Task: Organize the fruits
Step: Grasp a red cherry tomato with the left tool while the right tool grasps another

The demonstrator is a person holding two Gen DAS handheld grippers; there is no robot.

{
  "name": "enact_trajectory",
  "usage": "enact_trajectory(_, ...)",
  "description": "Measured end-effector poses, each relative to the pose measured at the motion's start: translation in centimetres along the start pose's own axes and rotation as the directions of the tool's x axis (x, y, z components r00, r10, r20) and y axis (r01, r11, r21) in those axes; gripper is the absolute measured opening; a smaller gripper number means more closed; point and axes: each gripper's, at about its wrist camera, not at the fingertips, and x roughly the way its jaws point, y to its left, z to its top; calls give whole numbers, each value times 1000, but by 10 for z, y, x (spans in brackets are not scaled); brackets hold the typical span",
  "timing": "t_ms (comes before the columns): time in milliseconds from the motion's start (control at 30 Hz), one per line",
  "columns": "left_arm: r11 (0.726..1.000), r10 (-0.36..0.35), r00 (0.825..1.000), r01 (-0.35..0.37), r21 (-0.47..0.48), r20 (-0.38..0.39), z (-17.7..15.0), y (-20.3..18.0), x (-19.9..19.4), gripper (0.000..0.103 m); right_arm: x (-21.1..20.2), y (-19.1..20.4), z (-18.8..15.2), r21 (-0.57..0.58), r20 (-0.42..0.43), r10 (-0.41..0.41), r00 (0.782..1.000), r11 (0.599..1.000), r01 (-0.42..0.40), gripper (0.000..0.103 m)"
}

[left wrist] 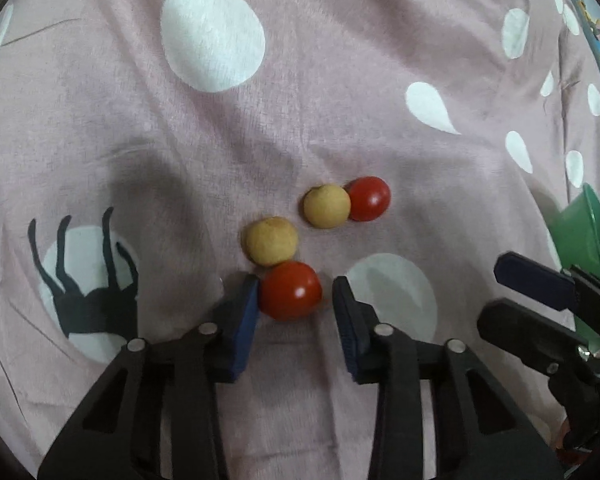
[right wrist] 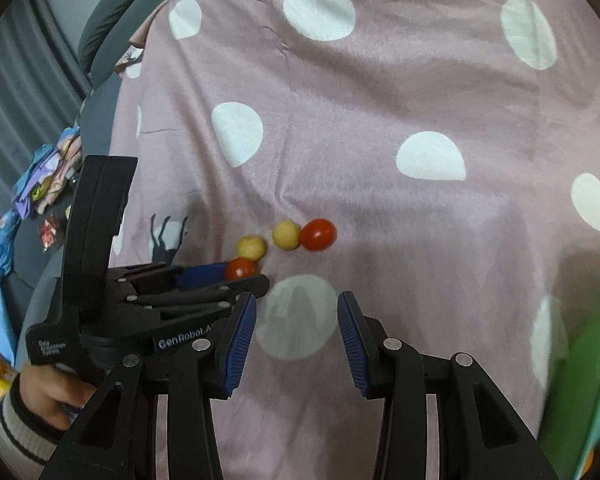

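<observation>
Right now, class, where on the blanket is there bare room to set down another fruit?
Free: blanket beyond the fruits, and the white dot between left gripper and right gripper. Crowded: near tomato inside the left gripper, touching a yellow fruit; second yellow fruit against far tomato.

Green bowl [right wrist: 580,380] blurred, cut by edge.

The blanket [left wrist: 340,100] is soft, matt, fuzzy cloth. Both red tomatoes [left wrist: 290,290] are smooth and glossy; the yellow fruits [left wrist: 270,240] look dull and slightly rough. The left gripper [left wrist: 296,304] is matt black plastic with ribbed blue pads [left wrist: 246,320] and metal pins. The green bowl [left wrist: 580,232] looks like smooth plastic.
</observation>
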Motion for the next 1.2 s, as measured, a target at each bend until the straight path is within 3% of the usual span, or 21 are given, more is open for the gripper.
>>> enact_trajectory(367, 997, -38, 995, 45, -68, 95, 5, 31, -25, 29, 52, 2, 26, -80, -80, -59, 995, 995, 52, 43)
enact_trajectory(700, 994, -73, 993, 80, -71, 90, -4, 48, -30, 29, 88, 16, 38, -186, -87, -175, 981, 970, 156, 43)
enact_trajectory(767, 994, -76, 993, 83, -73, 89, -1, 48, -27, 29, 91, 20, 39, -204, -74, -196, 978, 963, 177, 37)
enact_trajectory(1033, 995, -67, 993, 74, -73, 93, -7, 45, -32, 29, 83, 21, 40, -161, -53, -199, 979, 969, 189, 31)
enact_trajectory(1200, 995, -64, 991, 72, -64, 118, -18, 40, -52, 29, 39, 31, 32, -129, -13, -143, 990, 982, 140, 31)
